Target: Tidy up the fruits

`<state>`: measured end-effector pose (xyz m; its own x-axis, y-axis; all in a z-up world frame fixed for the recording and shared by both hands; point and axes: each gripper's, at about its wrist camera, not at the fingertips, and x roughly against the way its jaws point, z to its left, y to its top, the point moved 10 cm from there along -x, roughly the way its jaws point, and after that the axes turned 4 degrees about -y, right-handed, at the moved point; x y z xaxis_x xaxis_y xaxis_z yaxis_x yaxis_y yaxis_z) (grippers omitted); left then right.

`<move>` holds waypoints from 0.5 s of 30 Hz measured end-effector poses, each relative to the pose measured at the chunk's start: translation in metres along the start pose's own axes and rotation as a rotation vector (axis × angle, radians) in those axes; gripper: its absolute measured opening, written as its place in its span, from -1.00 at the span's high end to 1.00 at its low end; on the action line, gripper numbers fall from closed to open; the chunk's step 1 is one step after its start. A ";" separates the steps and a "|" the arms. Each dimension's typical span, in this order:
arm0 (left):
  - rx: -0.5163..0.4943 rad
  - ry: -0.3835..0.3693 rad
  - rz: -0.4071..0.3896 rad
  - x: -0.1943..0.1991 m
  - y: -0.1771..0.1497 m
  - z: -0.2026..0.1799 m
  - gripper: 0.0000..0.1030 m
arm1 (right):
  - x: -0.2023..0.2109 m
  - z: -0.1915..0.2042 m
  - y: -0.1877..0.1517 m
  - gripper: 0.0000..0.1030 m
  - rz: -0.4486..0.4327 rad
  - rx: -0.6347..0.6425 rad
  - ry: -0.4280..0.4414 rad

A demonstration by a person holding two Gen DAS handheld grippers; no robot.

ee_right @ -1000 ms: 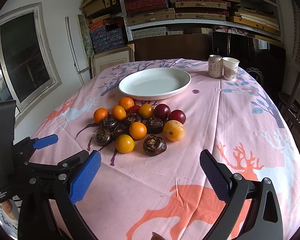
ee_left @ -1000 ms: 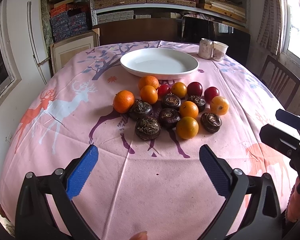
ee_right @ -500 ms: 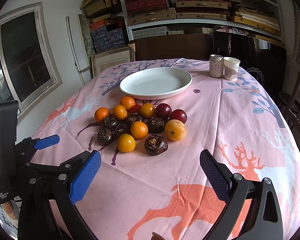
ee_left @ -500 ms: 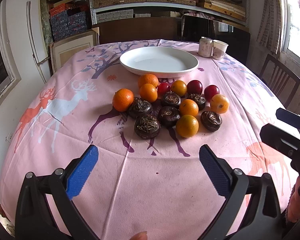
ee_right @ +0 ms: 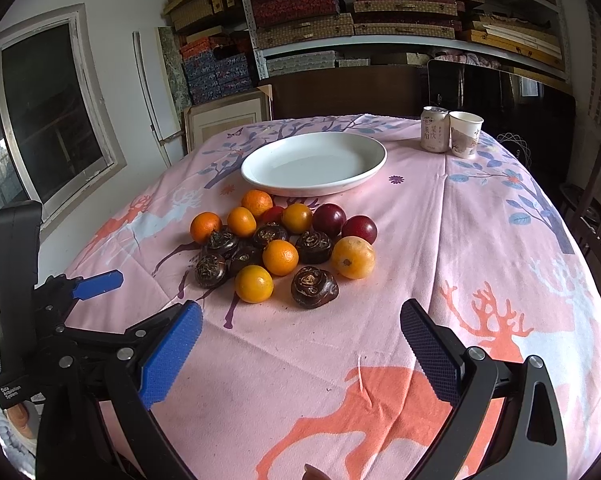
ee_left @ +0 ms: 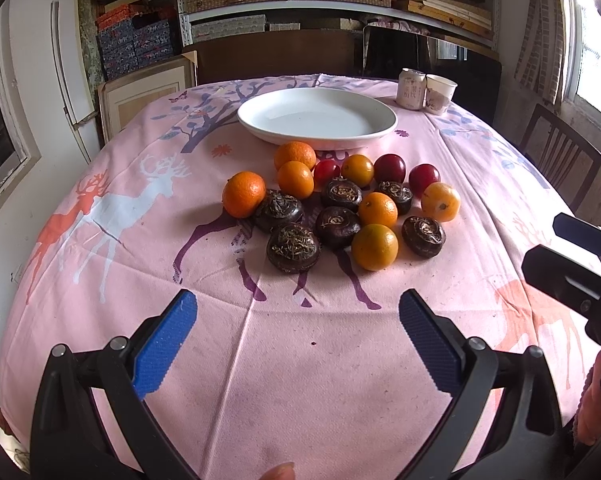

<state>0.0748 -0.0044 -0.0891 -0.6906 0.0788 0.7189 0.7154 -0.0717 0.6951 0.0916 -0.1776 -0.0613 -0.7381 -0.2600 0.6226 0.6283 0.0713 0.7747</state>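
White plate toward table's far edge, empty. Fruit cluster on tablecloth just before it. Left gripper, right gripper spread, holding nothing.

Soft daylight from side windows, glare upper right, fisheye-bent edges, sharp focus.

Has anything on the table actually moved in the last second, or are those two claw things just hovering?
Only a slight creep: the left gripper and right gripper eased a little toward the fruit. Both stayed open and empty; fruit and plate lie as before.
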 end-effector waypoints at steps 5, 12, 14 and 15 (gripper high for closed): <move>-0.004 0.001 0.006 -0.001 -0.001 -0.001 -0.92 | -0.001 0.000 0.001 -0.93 -0.002 0.003 0.002; -0.003 0.002 0.006 -0.002 0.000 -0.001 -0.92 | 0.000 0.001 0.001 -0.93 -0.005 -0.004 0.006; 0.000 0.001 0.004 -0.001 0.000 0.000 -0.92 | 0.000 0.001 0.000 -0.93 -0.004 -0.003 0.006; 0.001 0.000 0.004 -0.001 0.000 0.000 -0.92 | 0.001 0.000 0.001 -0.93 -0.005 -0.003 0.007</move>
<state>0.0757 -0.0042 -0.0899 -0.6876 0.0787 0.7218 0.7184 -0.0710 0.6920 0.0912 -0.1773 -0.0603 -0.7395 -0.2674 0.6178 0.6254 0.0668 0.7774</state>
